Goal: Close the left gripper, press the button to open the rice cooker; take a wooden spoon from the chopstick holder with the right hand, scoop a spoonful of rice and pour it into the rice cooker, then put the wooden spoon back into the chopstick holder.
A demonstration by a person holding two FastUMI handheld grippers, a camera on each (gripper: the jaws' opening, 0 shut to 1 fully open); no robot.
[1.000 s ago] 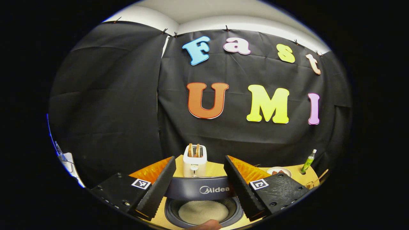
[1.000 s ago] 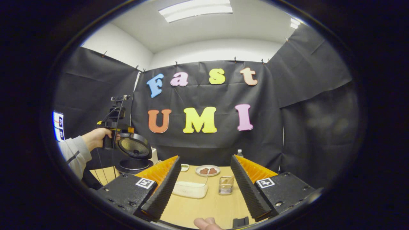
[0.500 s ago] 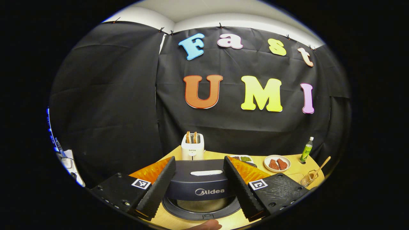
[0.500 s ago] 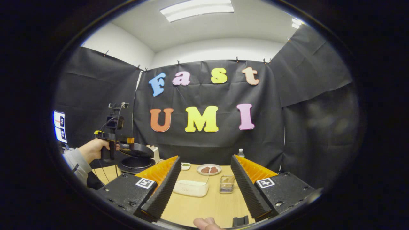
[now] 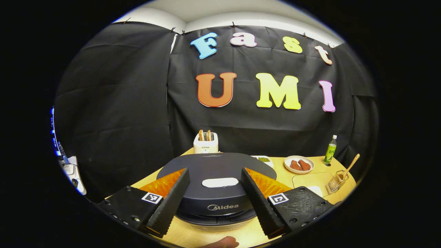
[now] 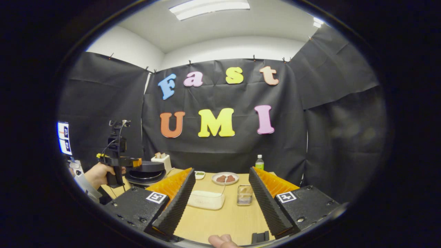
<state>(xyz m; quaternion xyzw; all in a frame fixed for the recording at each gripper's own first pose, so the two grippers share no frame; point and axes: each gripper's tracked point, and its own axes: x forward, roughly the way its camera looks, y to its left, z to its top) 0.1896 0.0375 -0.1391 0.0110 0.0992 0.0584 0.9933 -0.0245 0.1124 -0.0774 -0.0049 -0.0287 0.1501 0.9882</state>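
Observation:
The dark rice cooker [image 5: 213, 193] sits just ahead of my left gripper [image 5: 215, 171], its lid lying down flat over the pot, with a white button [image 5: 219, 182] on top. My left gripper is open, its fingers spread above the lid on either side of the button. In the right gripper view a hand [image 6: 98, 174] holds the left gripper [image 6: 136, 162] at the cooker [image 6: 146, 172]. My right gripper [image 6: 221, 170] is open with nothing in it, above the table. Ahead of it are the white rice box [image 6: 206, 199] and the chopstick holder [image 6: 244, 199]. The wooden spoon [image 5: 351, 165] stands in the holder [image 5: 336, 184].
A white toaster [image 5: 205, 144] with bread stands behind the cooker. A plate of brown food [image 5: 299, 164], a small dish of greens [image 5: 263, 159] and a green bottle [image 5: 330, 150] line the back of the wooden table [image 6: 220, 224].
The cooker lid has swung down from upright to flat over the rice, and my left gripper came down with it. The right gripper has hardly moved.

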